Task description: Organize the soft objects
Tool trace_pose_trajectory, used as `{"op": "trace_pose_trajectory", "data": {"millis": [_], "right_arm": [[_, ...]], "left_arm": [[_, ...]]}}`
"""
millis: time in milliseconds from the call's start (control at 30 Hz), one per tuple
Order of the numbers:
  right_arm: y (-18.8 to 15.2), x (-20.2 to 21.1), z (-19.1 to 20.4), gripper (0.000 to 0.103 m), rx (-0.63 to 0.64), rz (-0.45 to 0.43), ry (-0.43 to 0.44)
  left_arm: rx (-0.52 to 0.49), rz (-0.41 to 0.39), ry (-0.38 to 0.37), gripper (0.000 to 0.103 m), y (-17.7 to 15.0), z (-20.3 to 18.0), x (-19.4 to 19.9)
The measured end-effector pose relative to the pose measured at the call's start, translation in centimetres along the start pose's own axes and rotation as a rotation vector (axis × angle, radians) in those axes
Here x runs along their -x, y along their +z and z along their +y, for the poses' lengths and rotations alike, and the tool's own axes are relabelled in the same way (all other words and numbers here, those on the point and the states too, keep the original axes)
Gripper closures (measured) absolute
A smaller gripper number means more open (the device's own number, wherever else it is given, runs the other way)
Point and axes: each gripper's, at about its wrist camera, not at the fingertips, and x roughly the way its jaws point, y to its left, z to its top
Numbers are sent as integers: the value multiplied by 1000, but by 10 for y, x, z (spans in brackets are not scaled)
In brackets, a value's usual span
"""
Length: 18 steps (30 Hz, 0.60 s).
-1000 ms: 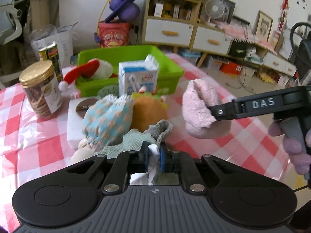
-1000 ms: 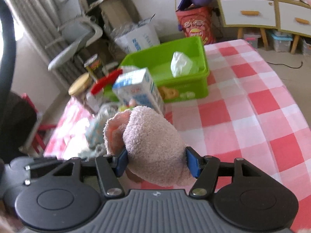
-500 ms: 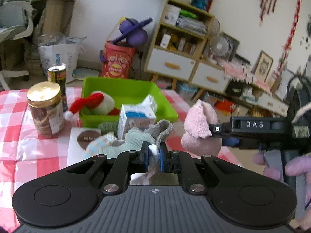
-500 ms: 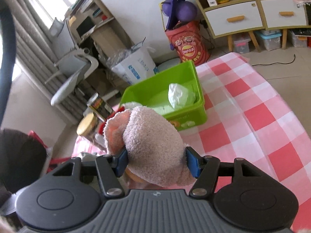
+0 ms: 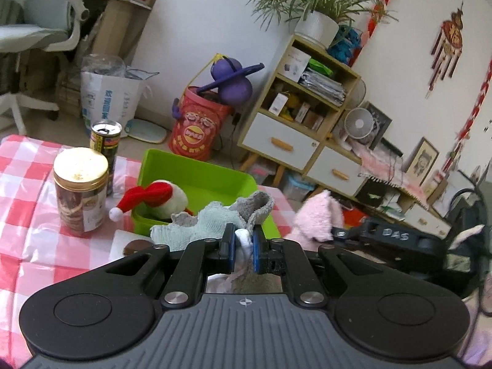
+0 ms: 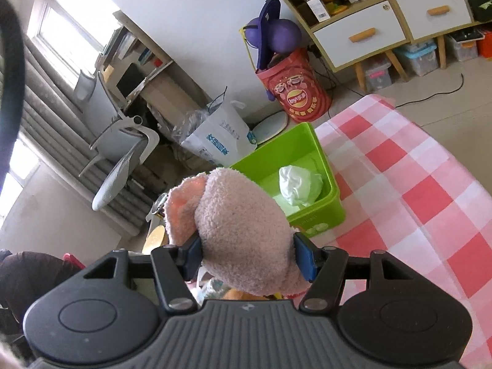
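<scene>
The left hand-held gripper [image 5: 243, 247] has its blue pads pressed almost together on a pale mint-green and grey terry sock [image 5: 215, 223], with a fold of white cloth showing in the narrow gap between them; the sock bunches up just ahead of the fingertips, clear of the desk [image 5: 27, 190]. The right hand-held gripper [image 6: 247, 255] stands about half spread and pinches a fluffy pink plush sock [image 6: 243, 230] across its thick middle, both pads sunk into the pile. In the left view that pink sock [image 5: 316, 218] hangs just to the right of the left gripper.

The step in hand looks like the carry: both soft things are lifted and aimed at the bright green plastic bin [image 6: 316, 160], which lies ahead of and below each gripper. Inside it sit a crumpled white cloth [image 6: 299, 184] and, at the near left corner, a white plush toy with a red Santa hat [image 5: 153, 198].

Next, each gripper probably has to travel forward over the bin's rim, lower, and only then spread, so neither sock snags the wall or drops onto the checked cloth. The gold-lidded plastic jar [image 5: 80, 190] stands left of the left gripper's path, out of the way.
</scene>
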Motion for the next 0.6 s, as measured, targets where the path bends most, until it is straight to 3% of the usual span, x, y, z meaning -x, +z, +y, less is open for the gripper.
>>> {"op": "trace_pose_trajectory", "data": {"millis": [67,200,300,400,467,600], "right_arm": [[1,-3,2,57,-9,3,14],[-1,-6,4,57,-2,16,24],[-4,-9,4,57,14,49,4],[-9,-14,2,57,25,95,-38],[-13,-18,1,57,26,132,-59],[-20,-24,0,57,35,173,-73]], "left_arm": [[4,6,-20,96,0,-2,3],[-24,95,39,96,-8,2,-3],[-25,213,139,96,-22,18,-19],[-39,298,287,94,-37,46,-33],[-63,322,349,91,-42,58,-35],[-52,304,343,78,-41,71,-22]]}}
